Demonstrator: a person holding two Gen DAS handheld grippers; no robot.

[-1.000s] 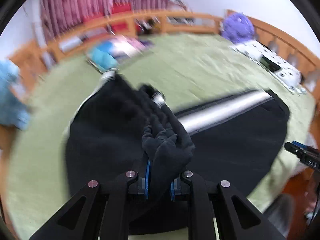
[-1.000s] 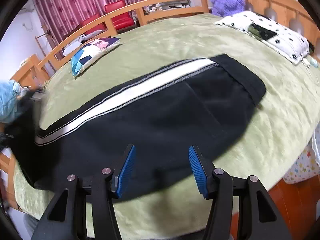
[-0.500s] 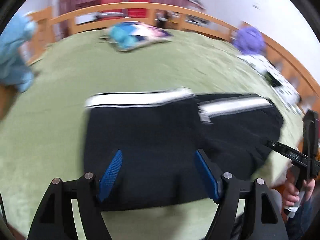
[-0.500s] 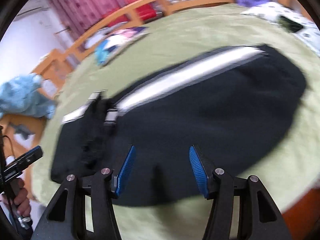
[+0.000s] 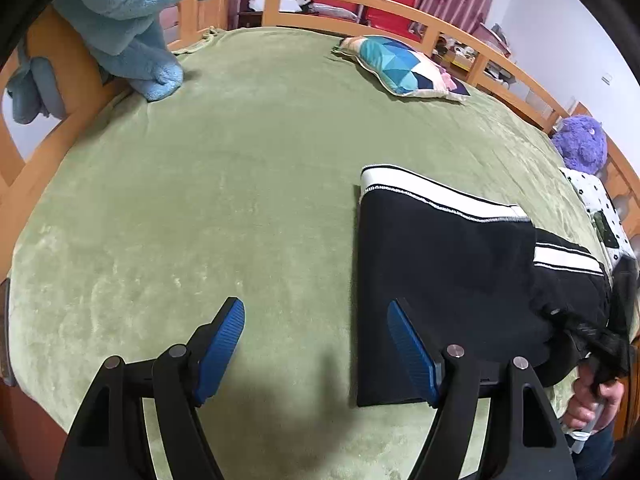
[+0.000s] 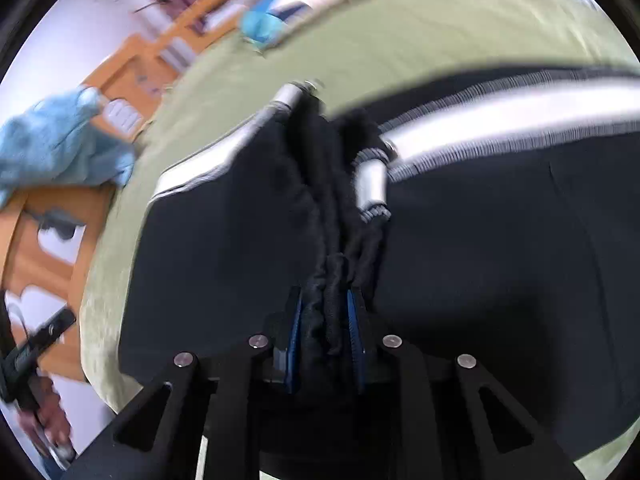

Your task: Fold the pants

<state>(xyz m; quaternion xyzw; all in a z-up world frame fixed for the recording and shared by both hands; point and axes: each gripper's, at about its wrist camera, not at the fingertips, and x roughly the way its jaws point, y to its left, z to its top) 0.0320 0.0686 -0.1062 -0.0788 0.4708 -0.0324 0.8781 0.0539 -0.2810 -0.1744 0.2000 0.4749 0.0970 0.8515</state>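
Left gripper (image 5: 314, 354) fingers spread wide above the bed (image 5: 224, 184); right gripper (image 6: 325, 336) clenched on bunched pants (image 6: 480, 248).

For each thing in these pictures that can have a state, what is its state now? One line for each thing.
left gripper: open, holds nothing, above the blanket.
right gripper: shut on bunched black cloth of the pants.
pants: folded over once, lying on the blanket.
green blanket: spread flat over the bed.
patterned pillow: lying flat, apart from the pants.
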